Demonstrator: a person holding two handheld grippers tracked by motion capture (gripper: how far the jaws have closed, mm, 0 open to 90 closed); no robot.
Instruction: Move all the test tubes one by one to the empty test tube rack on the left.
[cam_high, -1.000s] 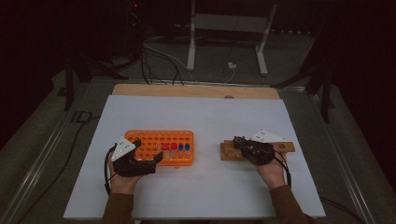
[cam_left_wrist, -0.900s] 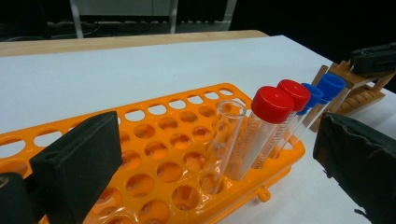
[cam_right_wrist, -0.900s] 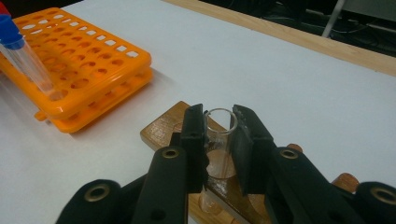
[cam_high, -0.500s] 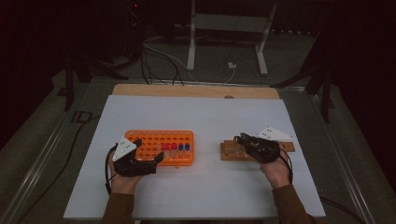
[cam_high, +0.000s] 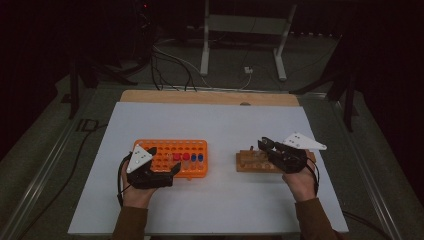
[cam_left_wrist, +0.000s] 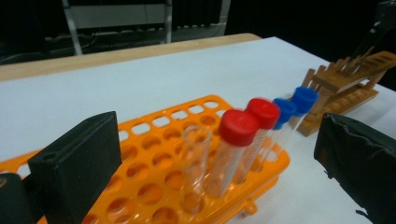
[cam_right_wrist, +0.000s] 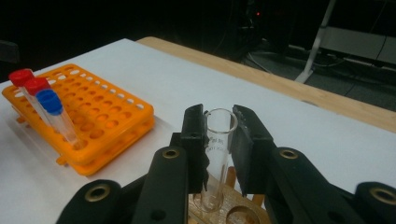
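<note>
Right gripper view: tool (cam_right_wrist: 219, 135) around uncapped tube (cam_right_wrist: 217, 154).

A clear, uncapped glass test tube (cam_right_wrist: 218, 154) with faint print near its open rim is seen upright, its lower end at a round hole of the brown wooden tube rack (cam_right_wrist: 236, 207). The tube is clamped just below its rim between two black pads. The wooden rack (cam_high: 252, 162) is set flat on the white table sheet, well apart from the orange plastic tube rack (cam_high: 175, 152) and to its right in the high view.
</note>
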